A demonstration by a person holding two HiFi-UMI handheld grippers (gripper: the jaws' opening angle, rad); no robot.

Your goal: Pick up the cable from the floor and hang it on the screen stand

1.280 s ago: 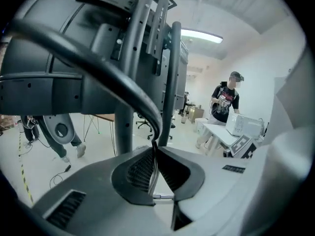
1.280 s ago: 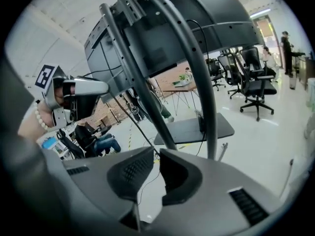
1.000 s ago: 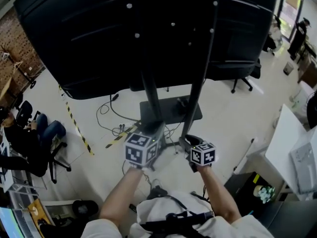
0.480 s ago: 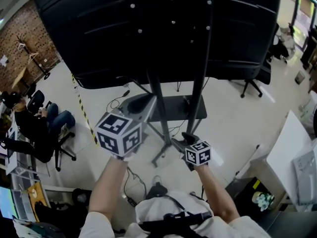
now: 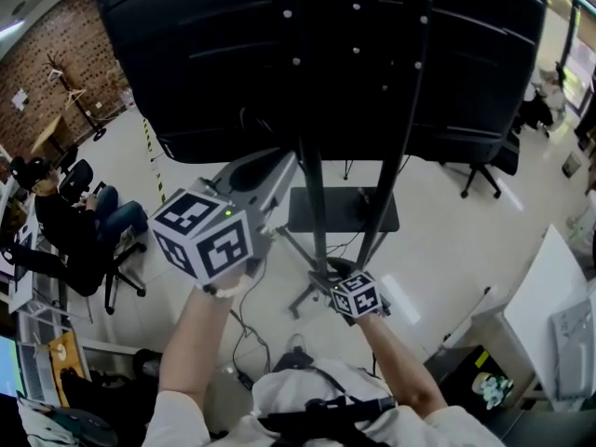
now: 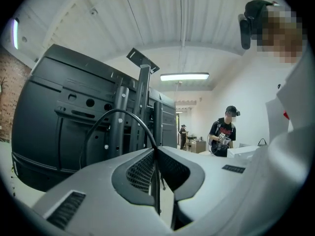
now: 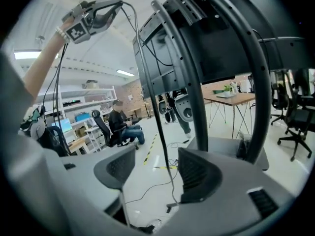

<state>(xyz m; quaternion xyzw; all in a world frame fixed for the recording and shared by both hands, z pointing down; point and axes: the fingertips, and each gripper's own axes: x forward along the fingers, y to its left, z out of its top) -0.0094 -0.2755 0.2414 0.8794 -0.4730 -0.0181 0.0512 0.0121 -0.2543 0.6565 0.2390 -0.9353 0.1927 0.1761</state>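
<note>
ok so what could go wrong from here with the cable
1. The left gripper pinches the thin cable only at the tips of its fingers, so it could slip out near the stand.
2. The right gripper is open and the cable runs loose between its fingers, so the dangling loose end may swing and snag.

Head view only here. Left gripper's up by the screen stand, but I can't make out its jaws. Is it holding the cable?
Observer: Yes. In the left gripper view the left gripper has its jaws shut on the thin black cable, which arcs out in front of the screen stand.
Operator: Other one?
Observer: The right gripper has its jaws wide apart, nothing gripped. The cable hangs in front of them, touching neither.
Operator: Loose end?
Observer: Right gripper view shows the plug end dangling low by the floor; can't tell if it touches.
</note>
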